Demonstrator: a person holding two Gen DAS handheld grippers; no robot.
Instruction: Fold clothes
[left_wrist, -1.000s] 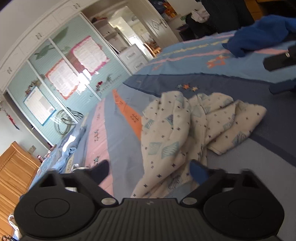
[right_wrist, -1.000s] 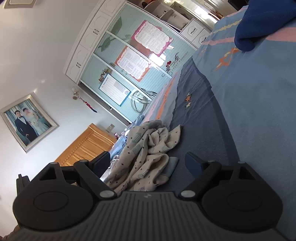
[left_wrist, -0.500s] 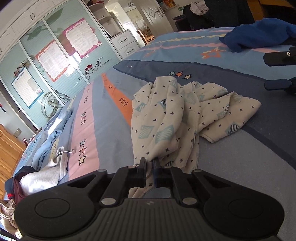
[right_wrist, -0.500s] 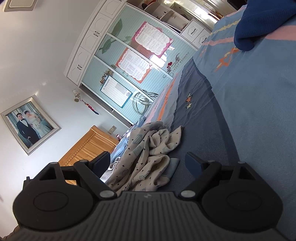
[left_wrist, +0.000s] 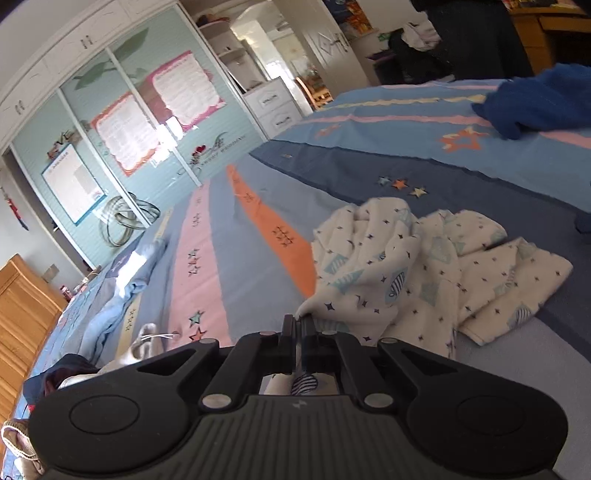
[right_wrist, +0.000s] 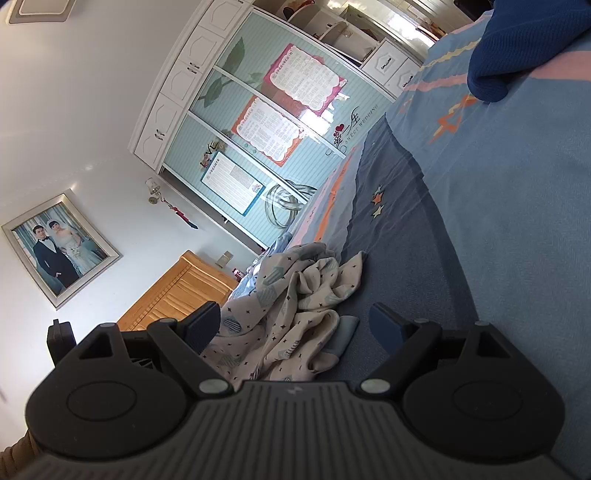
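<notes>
though crumpled ahead – patterned garment (left_wrist: 402, 273) edge between left gripper (left_wrist: 297, 325) fingers

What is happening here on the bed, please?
A person with a gripper in each hand is starting to fold clothes. The left gripper is shut on an edge of the crumpled cream patterned garment, which lies on the blue bedspread. The right gripper is open just beside the garment and holds nothing. Nothing is folded yet.
</notes>
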